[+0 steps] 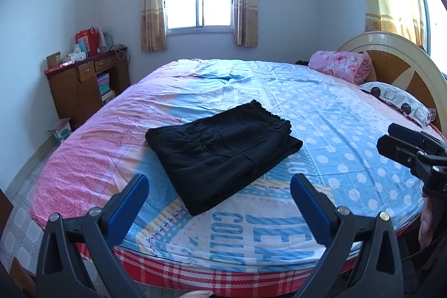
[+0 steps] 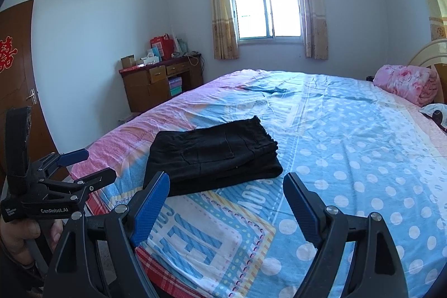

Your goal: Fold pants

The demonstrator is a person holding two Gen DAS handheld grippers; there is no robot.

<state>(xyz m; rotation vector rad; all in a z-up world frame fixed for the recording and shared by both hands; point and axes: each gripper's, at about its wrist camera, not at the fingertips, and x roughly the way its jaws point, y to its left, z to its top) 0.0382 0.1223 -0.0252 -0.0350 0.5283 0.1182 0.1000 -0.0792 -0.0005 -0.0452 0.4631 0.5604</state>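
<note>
A wide bed point(image 1: 349, 130) under a pink, blue and white polka-dot cotton sheet is filling both views, and large striped blue letters are running across its near edge, with only "COLL" and "LO" reading clearly. One pair of black fabric pants point(image 1: 223, 150) is lying folded into a thick rectangle on the bed, near its front edge and left of its middle, with nothing touching it. At the head of the bed, one rolled pink floral blanket point(image 1: 340, 66) is sitting beside one dotted pillow point(image 1: 396, 99) below a curved wooden headboard point(image 1: 391, 57). Beyond the far left corner of the bed, one brown wooden desk point(image 2: 162, 83) is carrying red bags and boxes. Only the right wrist view is showing a brown door point(image 2: 16, 91) bearing a red paper character, left of the bed. Two grippers are hanging just off the front edge of the bed: the left gripper point(image 1: 220, 203), labelled "GenRobot.AI" in the right view, is standing spread wide, and the right gripper point(image 2: 226, 205) is likewise spread and gripping nothing.
</note>
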